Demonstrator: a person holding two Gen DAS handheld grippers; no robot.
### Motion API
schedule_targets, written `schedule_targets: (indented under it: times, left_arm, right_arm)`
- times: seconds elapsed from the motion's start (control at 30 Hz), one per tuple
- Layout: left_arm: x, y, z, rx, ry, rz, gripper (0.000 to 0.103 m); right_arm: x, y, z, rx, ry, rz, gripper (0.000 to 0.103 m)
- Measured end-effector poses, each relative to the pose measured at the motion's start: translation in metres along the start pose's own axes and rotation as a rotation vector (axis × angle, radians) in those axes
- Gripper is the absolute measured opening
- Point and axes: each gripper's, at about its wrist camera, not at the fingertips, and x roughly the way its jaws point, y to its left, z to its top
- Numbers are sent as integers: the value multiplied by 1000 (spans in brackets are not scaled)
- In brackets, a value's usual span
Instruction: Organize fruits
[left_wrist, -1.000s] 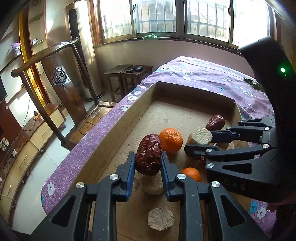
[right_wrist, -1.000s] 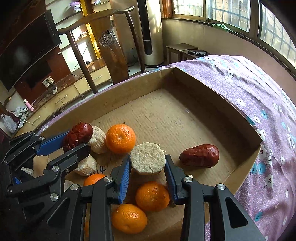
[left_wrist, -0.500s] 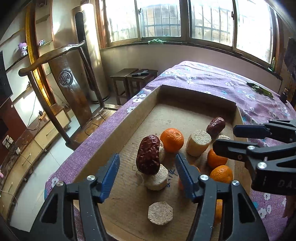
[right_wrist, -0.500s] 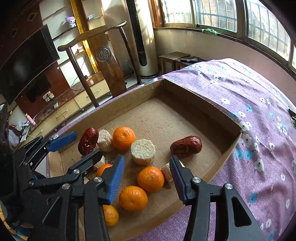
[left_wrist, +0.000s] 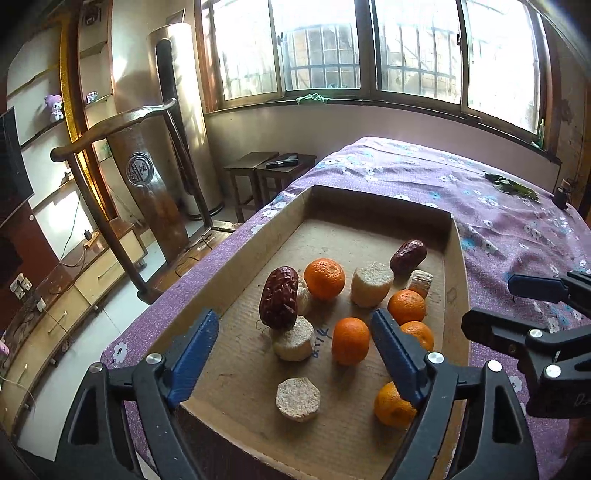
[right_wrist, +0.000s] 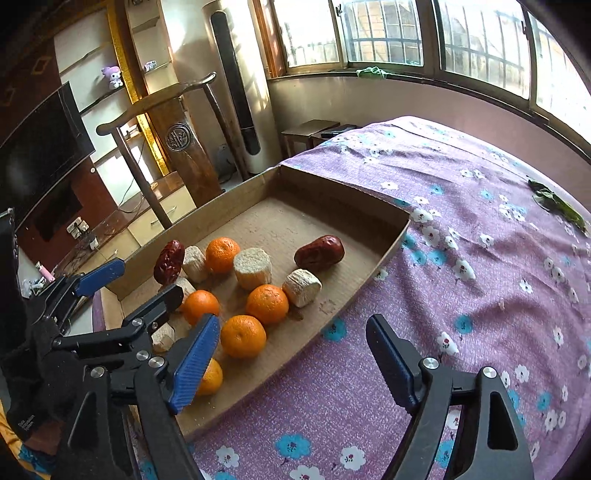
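a: what's on the left of the cardboard tray (left_wrist: 236, 266)?

b: a dark red date (left_wrist: 279, 297) stands on end, leaning on a pale corn chunk (left_wrist: 293, 338) below it. the left gripper (left_wrist: 295, 350) hangs over that spot with its jaws opening; nothing is pressed between the blue pads, so the date sits free.

a: and the middle?

b: an orange (left_wrist: 324, 277) just behind the date, then a bigger corn chunk (left_wrist: 371, 284), another orange (left_wrist: 350, 340) nearer the camera, and a loose corn piece (left_wrist: 297, 398) by the near wall.

a: further right?

b: a second date (left_wrist: 408, 256) lying down, a small corn piece (left_wrist: 419, 282) next to it, and three more oranges bunched along the right wall. the right gripper (right_wrist: 291, 363) is at that edge, mostly over the purple flowered cloth (right_wrist: 480, 258), jaws opening too, holding nothing.

a: so how far along is the sorting?

b: partway, i'd say. everything is inside the tray, and the oranges lean toward the right, but dates, corn and oranges are mixed. the two dates are well apart, and the corn pieces are scattered. grouping by kind looks unfinished.
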Motion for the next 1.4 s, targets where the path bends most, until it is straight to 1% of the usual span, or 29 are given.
schedule_targets:
  times: [0.1,0.2,0.5,0.93,1.4]
  left_arm:
    - [-8,-3,-2,2,-14,2,84]
    - [-15,-4,-6,-4,-25,-1,84]
    - [-28,-3,-13,-19,-25,4,84]
    - [-37,-7,-16,-12,-27,-8,84]
    - [-40,-7,-16,-16,-28,6,84]
  right_arm:
    - [-4,-2,-9,11,2,-6,86]
    - [-9,-1,-16,29,-15,-9,88]
    - [-20,4,-29,26,-27,-17,91]
    - [-29,9,-36,5,-13,-31,92]
    - [-30,13,-39,-2,-5,-27,93]
